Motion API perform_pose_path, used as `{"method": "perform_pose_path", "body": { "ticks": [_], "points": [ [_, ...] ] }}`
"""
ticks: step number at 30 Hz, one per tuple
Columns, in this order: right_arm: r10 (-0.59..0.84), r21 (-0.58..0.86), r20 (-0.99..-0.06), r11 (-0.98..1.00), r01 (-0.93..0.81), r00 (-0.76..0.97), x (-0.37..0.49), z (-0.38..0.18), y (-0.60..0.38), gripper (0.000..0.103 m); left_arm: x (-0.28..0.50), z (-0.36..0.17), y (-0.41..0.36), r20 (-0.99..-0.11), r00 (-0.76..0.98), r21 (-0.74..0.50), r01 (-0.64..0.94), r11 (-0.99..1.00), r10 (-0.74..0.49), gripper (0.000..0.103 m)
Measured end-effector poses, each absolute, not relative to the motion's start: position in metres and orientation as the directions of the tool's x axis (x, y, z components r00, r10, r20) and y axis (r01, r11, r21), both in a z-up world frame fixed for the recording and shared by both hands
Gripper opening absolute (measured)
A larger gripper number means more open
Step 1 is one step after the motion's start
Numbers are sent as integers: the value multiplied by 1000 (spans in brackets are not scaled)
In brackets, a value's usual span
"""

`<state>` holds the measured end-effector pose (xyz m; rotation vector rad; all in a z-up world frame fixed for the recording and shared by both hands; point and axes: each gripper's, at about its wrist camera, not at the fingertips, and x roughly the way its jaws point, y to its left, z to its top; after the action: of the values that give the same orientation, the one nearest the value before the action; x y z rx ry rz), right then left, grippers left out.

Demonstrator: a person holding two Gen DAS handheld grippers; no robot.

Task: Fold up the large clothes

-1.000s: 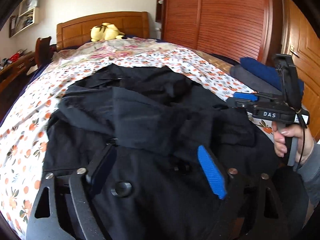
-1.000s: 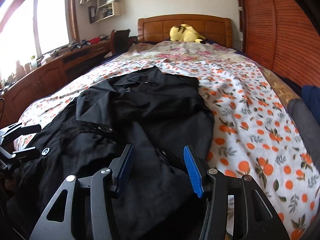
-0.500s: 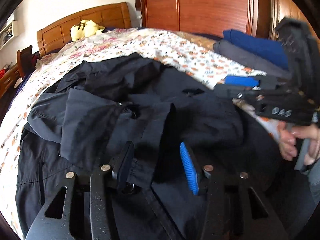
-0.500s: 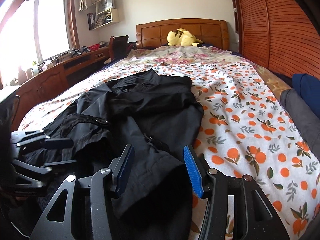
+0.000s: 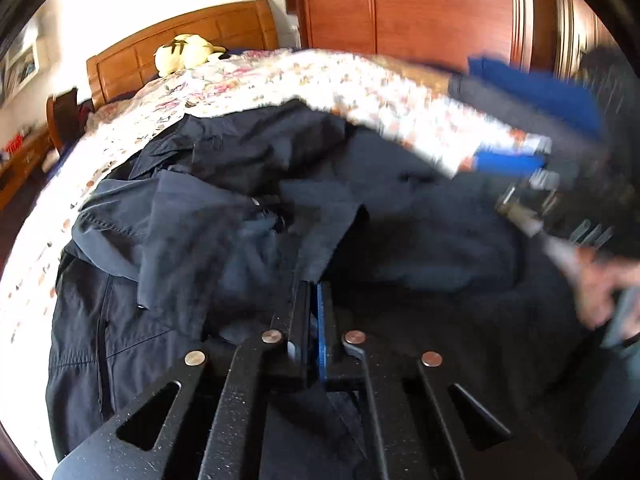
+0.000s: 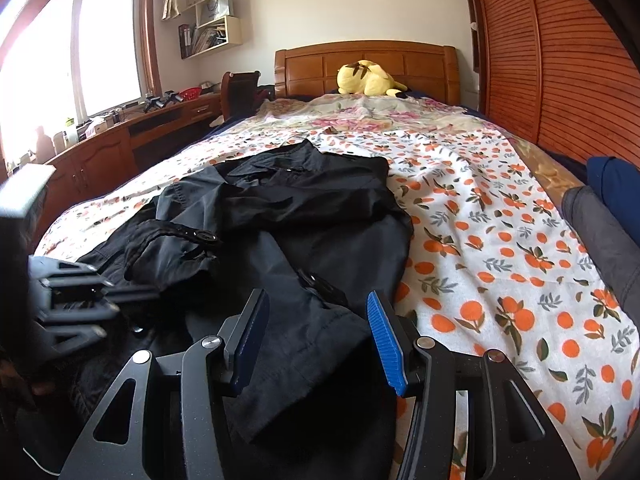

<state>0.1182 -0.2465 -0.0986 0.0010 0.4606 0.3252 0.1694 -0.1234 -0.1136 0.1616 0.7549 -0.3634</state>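
Observation:
A large black jacket (image 6: 304, 216) lies rumpled on the bed, its collar toward the headboard; it also shows in the left wrist view (image 5: 224, 216). My left gripper (image 5: 313, 304) is shut on a fold of the jacket's fabric near its front edge. It shows blurred at the left of the right wrist view (image 6: 132, 296). My right gripper (image 6: 316, 324) is open, its fingers straddling a sleeve end just above the cloth. It shows blurred at the right of the left wrist view (image 5: 508, 164).
The bed has an orange-print sheet (image 6: 500, 240) and a wooden headboard (image 6: 364, 64) with a yellow plush toy (image 6: 368, 78). Folded grey (image 6: 600, 232) and blue (image 6: 616, 176) clothes lie at the bed's right edge. A desk (image 6: 100, 152) stands left, wardrobe doors (image 6: 560, 60) right.
My left gripper has closed from open onto a fold of the jacket. The right gripper has stayed open and shifted slightly over the sleeve.

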Motion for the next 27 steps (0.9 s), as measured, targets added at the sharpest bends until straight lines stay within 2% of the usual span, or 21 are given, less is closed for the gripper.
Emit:
{"method": "perform_pose_path", "body": {
  "ticks": [3, 8, 14, 17, 27],
  "points": [
    [317, 72, -437, 945, -319, 842, 122, -98, -242, 53, 160, -86, -104, -633, 729, 4, 339, 941, -260, 3],
    [323, 61, -441, 942, -331, 837, 128, -98, -234, 53, 153, -61, -66, -570, 803, 58, 249, 967, -173, 3],
    [303, 35, -422, 947, -319, 854, 128, -97, -228, 53, 154, -67, -14, -573, 817, 57, 128, 990, -72, 2],
    [310, 43, -404, 946, -321, 861, 127, -95, -228, 53, 156, -79, 6, -572, 820, 127, 53, 991, 29, 2],
    [298, 19, -401, 948, -317, 866, 131, -99, -218, 53, 166, -109, 62, -630, 767, 113, -69, 991, 125, 2]
  ]
}}
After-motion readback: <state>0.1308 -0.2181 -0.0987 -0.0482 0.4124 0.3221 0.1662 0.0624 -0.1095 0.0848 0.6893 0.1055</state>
